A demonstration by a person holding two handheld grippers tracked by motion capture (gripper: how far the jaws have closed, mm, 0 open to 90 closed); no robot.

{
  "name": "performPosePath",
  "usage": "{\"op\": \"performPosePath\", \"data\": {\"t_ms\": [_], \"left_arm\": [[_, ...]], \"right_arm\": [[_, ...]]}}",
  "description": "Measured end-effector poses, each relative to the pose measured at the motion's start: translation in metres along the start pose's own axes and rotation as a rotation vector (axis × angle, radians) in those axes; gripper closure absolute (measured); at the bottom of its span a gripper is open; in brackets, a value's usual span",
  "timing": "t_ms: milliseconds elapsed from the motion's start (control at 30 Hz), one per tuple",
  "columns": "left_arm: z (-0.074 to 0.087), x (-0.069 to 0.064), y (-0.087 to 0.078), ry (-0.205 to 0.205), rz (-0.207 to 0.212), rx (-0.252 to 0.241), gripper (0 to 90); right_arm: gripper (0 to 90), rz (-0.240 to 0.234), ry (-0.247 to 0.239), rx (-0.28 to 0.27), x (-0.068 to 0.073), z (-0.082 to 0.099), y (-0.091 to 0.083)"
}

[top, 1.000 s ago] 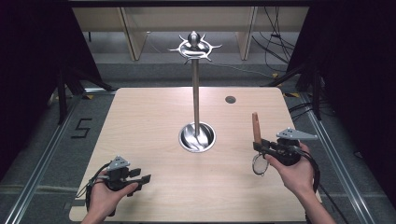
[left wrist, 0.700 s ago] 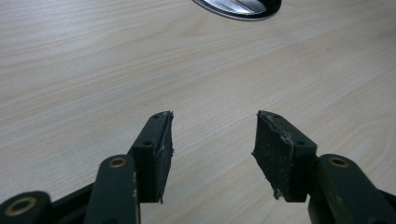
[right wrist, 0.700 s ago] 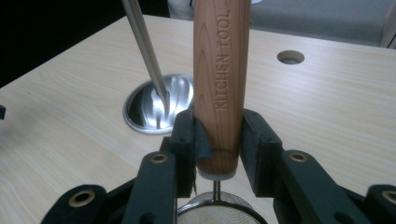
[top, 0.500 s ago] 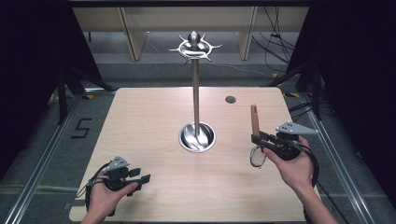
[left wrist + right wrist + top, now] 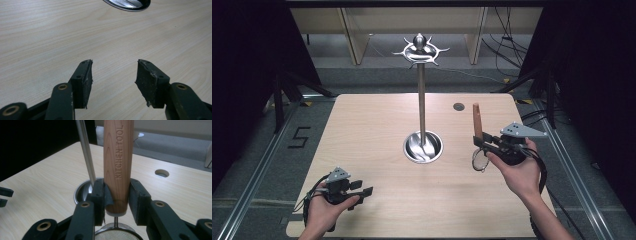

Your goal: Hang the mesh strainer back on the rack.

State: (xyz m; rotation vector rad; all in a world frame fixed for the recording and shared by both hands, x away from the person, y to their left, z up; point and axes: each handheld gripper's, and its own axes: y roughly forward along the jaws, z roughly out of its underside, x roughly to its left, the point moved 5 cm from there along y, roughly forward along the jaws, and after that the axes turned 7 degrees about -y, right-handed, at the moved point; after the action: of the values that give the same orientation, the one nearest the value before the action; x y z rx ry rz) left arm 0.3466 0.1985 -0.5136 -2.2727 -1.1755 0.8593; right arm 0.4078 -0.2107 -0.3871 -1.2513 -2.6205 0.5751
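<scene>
Right gripper (image 5: pixel 116 195) pinching strainer (image 5: pixel 117 157) at wooden handle base, upright; light, stiff, mesh end dangles; grip mid-handle steadier; left gripper (image 5: pixel 113 75) spread, empty.

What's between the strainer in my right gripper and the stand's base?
Nothing: in the high view, bare table separates the strainer, held by the right gripper, from the stand's base.

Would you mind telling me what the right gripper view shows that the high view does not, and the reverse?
Right gripper view alone: the words KITCHEN TOOL engraved on the wooden handle and the strainer's fine mesh below the jaws. High view alone: the hook crown atop the metal stand, and the left gripper resting open near the table's near edge. Both: the right gripper clamped on the upright handle, the stand's pole and round base.
</scene>
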Motion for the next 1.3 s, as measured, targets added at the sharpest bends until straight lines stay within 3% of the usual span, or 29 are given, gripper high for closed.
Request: {"op": "performPosePath", "data": {"t_ms": [33,167,233,333,367,433,500,533,600,633,867,1300], "left_arm": [[0.000,0.000,0.000,0.000,0.000,-0.001,45.4],[0.000,0.001,0.000,0.012,0.002,0.005,45.4],[0.000,0.001,0.000,0.012,0.002,0.003,45.4],[0.000,0.001,-0.001,0.013,-0.003,0.011,45.4],[0.000,0.001,-0.001,0.013,-0.002,0.012,45.4],[0.000,0.001,-0.001,0.013,-0.002,0.011,45.4],[0.000,0.001,-0.001,0.011,-0.003,0.010,45.4],[0.000,0.001,-0.001,0.013,-0.002,0.011,45.3],[0.000,0.001,-0.001,0.013,-0.003,0.012,45.3],[0.000,0.001,-0.001,0.013,-0.003,0.012,45.3],[0.000,0.001,-0.001,0.013,-0.005,0.012,45.2],[0.000,0.001,-0.001,0.012,-0.004,0.011,45.2]], "right_arm": [[68.9,0.000,0.011,-0.004,0.002,-0.001,0.001],[69.0,0.011,-0.029,-0.023,0.002,-0.008,0.002],[69.0,-0.006,-0.007,-0.021,0.005,-0.010,0.002],[69.0,0.015,-0.056,-0.043,0.002,-0.015,0.002],[69.0,0.003,-0.020,-0.036,0.005,-0.016,0.002],[69.0,0.004,-0.063,-0.058,0.004,-0.022,0.003],[69.0,0.015,-0.055,-0.056,0.004,-0.023,0.002],[68.9,-0.003,-0.037,-0.052,0.007,-0.024,0.002],[69.0,0.016,-0.070,-0.070,0.005,-0.029,0.002],[69.0,0.004,-0.056,-0.061,0.007,-0.030,0.002],[69.0,0.019,-0.104,-0.081,0.006,-0.040,0.003],[69.0,0.020,-0.105,-0.102,0.008,-0.051,0.006]]}}
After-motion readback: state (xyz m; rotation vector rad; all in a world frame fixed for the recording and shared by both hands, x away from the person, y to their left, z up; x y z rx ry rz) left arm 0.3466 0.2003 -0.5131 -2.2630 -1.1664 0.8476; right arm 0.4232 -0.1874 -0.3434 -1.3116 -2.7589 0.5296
